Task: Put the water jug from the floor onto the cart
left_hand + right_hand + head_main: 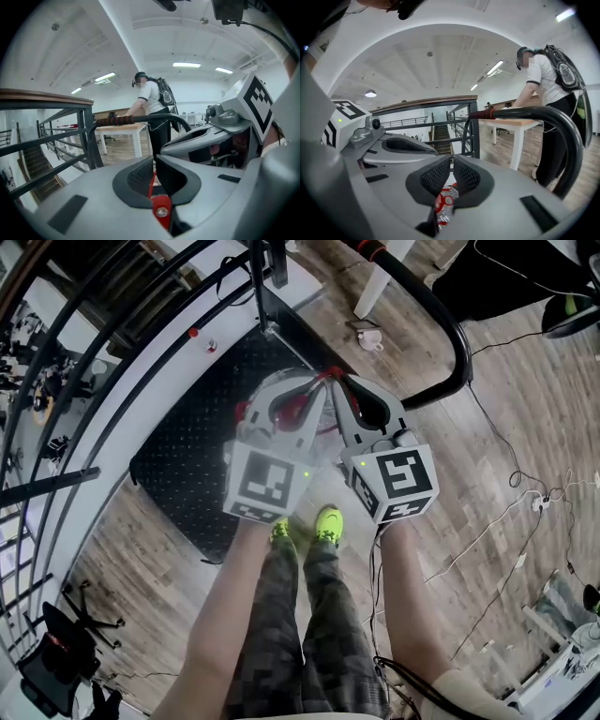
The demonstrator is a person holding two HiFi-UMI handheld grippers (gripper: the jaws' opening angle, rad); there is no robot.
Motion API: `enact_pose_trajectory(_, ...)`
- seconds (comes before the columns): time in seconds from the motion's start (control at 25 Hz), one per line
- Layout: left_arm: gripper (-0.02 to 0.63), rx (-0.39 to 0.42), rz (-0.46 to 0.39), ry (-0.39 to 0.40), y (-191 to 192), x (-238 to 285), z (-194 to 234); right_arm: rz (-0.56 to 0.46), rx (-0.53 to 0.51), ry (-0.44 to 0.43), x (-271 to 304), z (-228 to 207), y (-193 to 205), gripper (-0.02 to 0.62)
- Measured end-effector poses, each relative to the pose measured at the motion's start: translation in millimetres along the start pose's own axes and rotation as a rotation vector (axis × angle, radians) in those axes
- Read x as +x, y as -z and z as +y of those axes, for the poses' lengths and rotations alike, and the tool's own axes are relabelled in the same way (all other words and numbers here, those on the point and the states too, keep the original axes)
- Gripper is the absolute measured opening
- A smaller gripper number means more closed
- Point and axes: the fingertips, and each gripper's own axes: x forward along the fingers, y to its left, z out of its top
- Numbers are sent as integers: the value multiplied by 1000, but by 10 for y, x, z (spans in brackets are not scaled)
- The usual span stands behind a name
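Note:
Both grippers are held close together over the black deck (187,474) of the cart. My left gripper (305,395) and right gripper (352,395) meet tip to tip. Red parts of the water jug (298,411) show between their grey bodies; the rest of the jug is hidden under them. In the left gripper view the left gripper (153,164) is shut on a thin red strip (159,208) of the jug's top. The right gripper (452,164) is shut above a crinkled red and clear wrapper (444,202).
The cart's black handle bar (441,324) curves to the right, its red grip (119,120) towards the railing (84,381). Another person (154,108) stands by a wooden table (520,124). Cables (511,502) trail over the wood floor at the right. My shoes (326,524) are at the deck's edge.

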Motion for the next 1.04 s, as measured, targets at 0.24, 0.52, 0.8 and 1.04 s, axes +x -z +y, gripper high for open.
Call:
enact_pose_trajectory(0.24,25,7,-12,-3,-64,-103,-125,-11,-3,-7,-137,117,-22,26)
enact_pose_trajectory(0.52,23,-12,-20,-9,-85,-271,-264,-26,4,-2,-305,226,-53,26)
enact_pose_trajectory(0.8,20,-10,-34,-17,-162,-355,-290,-53,17,10,-392,286,-156,26)
enact_pose_trajectory(1.04,18,-5,-25,-17,-155,-345,-336,-55,28,8,-442,279,-115,26)
